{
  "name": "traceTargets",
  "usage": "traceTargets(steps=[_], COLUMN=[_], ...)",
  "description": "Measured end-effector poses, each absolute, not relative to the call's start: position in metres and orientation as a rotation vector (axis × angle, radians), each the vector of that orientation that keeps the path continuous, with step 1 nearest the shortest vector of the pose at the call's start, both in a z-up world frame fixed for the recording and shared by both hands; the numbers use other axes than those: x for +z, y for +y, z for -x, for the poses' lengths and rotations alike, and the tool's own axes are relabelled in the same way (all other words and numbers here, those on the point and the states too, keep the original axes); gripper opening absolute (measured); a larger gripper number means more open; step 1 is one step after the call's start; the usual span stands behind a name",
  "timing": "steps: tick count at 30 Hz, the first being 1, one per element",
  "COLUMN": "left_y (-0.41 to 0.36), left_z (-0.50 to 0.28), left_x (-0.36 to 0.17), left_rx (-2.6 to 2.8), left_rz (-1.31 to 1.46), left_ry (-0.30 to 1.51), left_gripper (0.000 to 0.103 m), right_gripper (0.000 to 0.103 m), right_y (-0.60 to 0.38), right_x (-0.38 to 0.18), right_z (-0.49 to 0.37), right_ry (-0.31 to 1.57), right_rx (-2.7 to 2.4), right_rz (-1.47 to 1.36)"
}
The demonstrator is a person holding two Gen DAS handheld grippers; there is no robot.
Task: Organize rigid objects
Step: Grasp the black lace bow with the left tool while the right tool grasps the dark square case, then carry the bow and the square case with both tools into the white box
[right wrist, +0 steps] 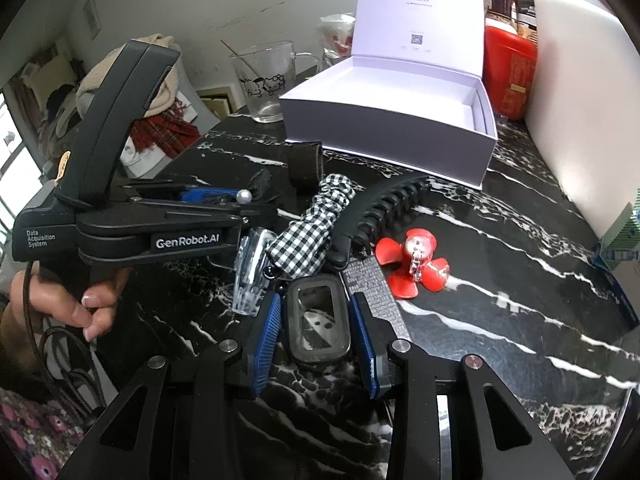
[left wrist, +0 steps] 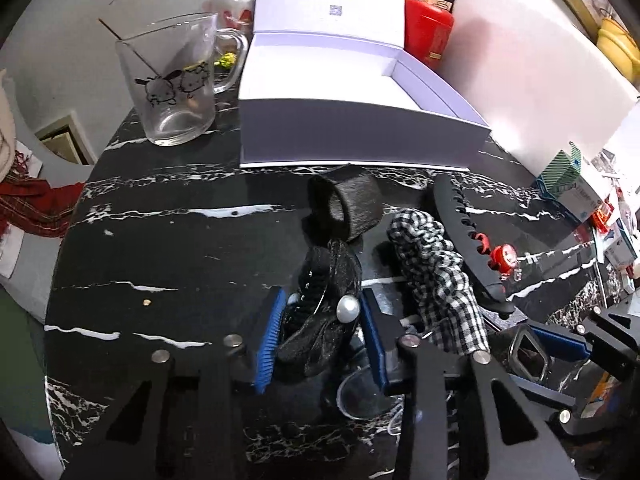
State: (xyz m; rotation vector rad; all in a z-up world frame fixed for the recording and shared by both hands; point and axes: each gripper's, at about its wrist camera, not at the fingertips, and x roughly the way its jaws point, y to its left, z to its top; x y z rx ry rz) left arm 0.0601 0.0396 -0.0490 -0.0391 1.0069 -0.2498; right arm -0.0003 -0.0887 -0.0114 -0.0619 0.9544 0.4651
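Note:
My left gripper (left wrist: 320, 312) is shut on a black bow hair clip (left wrist: 320, 276) with a pearl (left wrist: 347, 309), low over the black marble table (left wrist: 160, 240). From the right wrist view, that left gripper (right wrist: 236, 200) comes in from the left with a hand below it. My right gripper (right wrist: 316, 308) is shut on a black-framed rectangular clip (right wrist: 318, 320). Ahead stands an open white box (left wrist: 360, 128) (right wrist: 384, 120). A checked scrunchie (right wrist: 312, 236), a long black claw clip (right wrist: 384, 204) and a red flower clip (right wrist: 412, 264) lie between the grippers and the box.
A black fuzzy band (left wrist: 348, 208) lies in front of the box, and a clear plastic clip (right wrist: 252, 276) and a glittery barrette (right wrist: 372, 284) near my right fingers. A glass mug (left wrist: 176, 88) stands at the back left. A red tin (left wrist: 428, 32) and a white board (left wrist: 540, 80) close the right.

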Motion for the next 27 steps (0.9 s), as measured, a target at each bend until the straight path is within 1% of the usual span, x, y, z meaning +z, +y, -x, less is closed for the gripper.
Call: traceTargets(steps=[15, 27], left_y=[0.041, 0.028], left_z=[-0.044, -0.035], left_x=[-0.022, -0.001], left_rx=[-0.251, -0.273], left_rz=[0.045, 0.044], left_ry=[0.951, 0.911], left_gripper=[0.037, 0.037], right_gripper=[0.035, 0.035], right_y=[-0.103, -0.113], right_x=[0.003, 0.018], right_z=[0.003, 0.004], right_ry=[0.909, 0.853], right_rx=[0.476, 0.475], right_rz=[0.008, 0.011])
